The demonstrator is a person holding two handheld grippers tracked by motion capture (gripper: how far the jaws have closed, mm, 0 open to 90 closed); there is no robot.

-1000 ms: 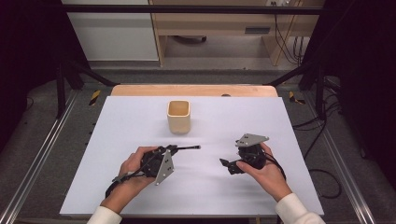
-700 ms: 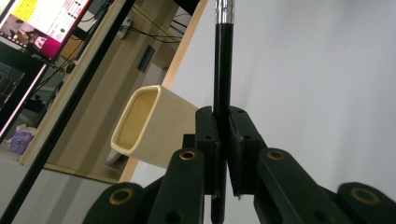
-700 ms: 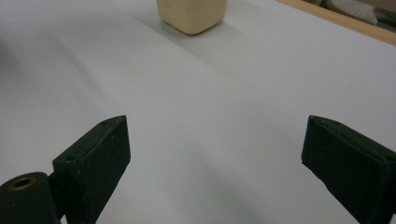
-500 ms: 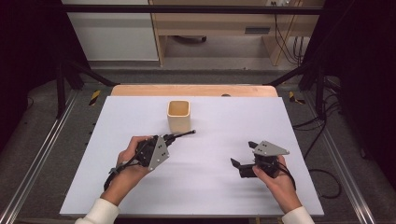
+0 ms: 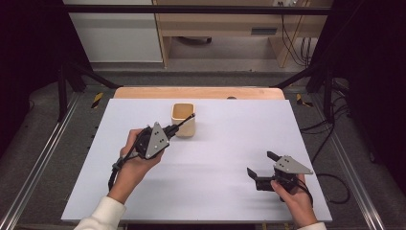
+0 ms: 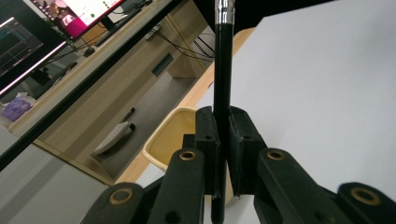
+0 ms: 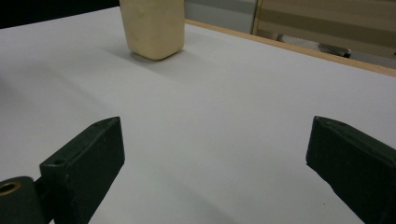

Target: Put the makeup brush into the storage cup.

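Here a black pen [image 5: 184,123] is clamped between the jaws of the left gripper [image 5: 168,132], long axis in line w/ them, tip aimed up-right over the rim of the beige cup [image 5: 184,120]. A silver band is seen in left gripper view. Right gripper [image 5: 262,168] is held wide apart, nothing gripped, well apart from cup on white table [image 5: 230,143].

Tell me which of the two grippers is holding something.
The left gripper: its jaws are shut on a black pen. The right gripper is open and holds nothing.
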